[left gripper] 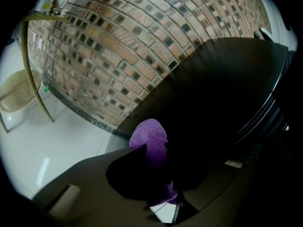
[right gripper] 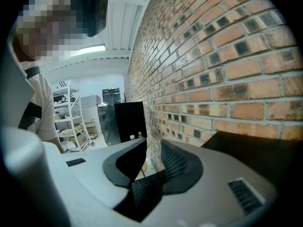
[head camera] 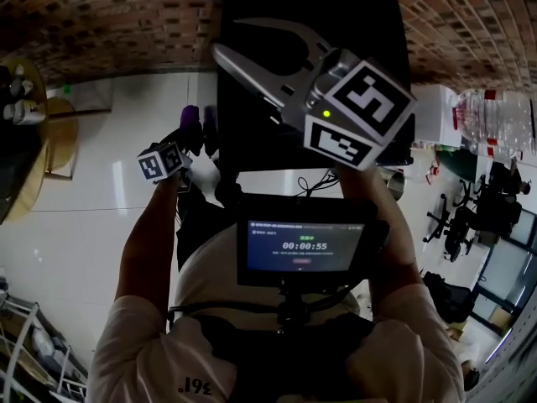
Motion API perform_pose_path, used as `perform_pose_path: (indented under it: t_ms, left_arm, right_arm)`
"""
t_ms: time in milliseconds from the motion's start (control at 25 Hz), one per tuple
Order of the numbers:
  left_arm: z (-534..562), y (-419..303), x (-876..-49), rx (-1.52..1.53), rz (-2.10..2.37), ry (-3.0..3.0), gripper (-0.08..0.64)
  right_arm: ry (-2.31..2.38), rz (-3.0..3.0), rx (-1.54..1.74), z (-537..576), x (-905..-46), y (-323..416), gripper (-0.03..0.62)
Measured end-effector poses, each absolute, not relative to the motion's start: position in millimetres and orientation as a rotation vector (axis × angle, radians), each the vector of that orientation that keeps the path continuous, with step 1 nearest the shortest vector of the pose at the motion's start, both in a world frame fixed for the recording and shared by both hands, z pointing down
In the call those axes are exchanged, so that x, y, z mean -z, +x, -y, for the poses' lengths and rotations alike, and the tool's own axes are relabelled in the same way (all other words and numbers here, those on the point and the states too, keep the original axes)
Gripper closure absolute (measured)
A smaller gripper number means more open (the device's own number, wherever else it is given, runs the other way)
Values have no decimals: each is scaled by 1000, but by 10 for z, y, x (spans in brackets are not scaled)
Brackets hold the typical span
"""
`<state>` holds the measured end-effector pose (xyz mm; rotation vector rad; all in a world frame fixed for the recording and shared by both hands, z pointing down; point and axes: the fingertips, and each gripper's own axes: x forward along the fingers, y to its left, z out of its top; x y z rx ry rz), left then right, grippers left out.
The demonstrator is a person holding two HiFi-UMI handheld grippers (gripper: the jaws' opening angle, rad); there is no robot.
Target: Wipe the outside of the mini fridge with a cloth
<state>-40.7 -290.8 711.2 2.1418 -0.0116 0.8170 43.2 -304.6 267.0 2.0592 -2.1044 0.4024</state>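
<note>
The left tool (left gripper: 158, 167) is clamped on a purple cloth (left gripper: 149, 140), whose fuzzy, rounded end sticks up past the dark jaws. In the head view this tool (head camera: 186, 133) points forward and down on a stretched bare forearm, with the cloth (head camera: 190, 117) just beside the left side of the mini fridge (head camera: 336, 7); contact between them cannot be made out. The right tool (head camera: 228, 37) is raised close under the head camera. Its pale grey curved jaws aim toward the fridge's top, and its cube carries bold black-and-white square markers. In its own view the right tool (right gripper: 152, 156) has its jaws only narrowly apart, ribbed black pads facing each other, with nothing between them. The fridge is a plain black box with a smooth, dull surface, standing against a brick wall (left gripper: 142, 41) of reddish blocks with pale mortar, on a glossy white tiled floor (head camera: 126, 133). A small screen (head camera: 304, 250) mounted at the person's chest shows 00:00:55.
</note>
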Motion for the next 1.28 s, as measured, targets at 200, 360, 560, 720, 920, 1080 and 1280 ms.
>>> perform_pose_path:
  t_ms: [200,360,560,720,920,1080,1280]
  left_arm:
    - [2959,-466,-6550,-680,-63,2166,449]
    - [3113,-534,-5994,-577,-88,2204,449]
    - [3111,-651,-5450,-506,-125,2224,449]
    - [3070,-697,-5167,-492,-173,2230,449]
    - [3103,-711,-4770,-410,-134,2247,449]
    - [2972,-702,-4476,-309,-20,2266,449]
    - [2760,-841,-4436,-196,259,2293,449]
  right_arm:
    - [2089,2073,-411,3043,-2706,457,502]
    - [2140,2030,-419,3012,-2723,510,502]
    - [2187,1947,-414,2804,-2723,536,502]
    - [2228,1838,-367,2546,-2616,585,502]
    - [2219,1772,-348,2148,-2459,670,502]
    - [2157,1791,-352,1765,-2410,812,502]
    - [2073,1957,-420,1474,-2434,950,502]
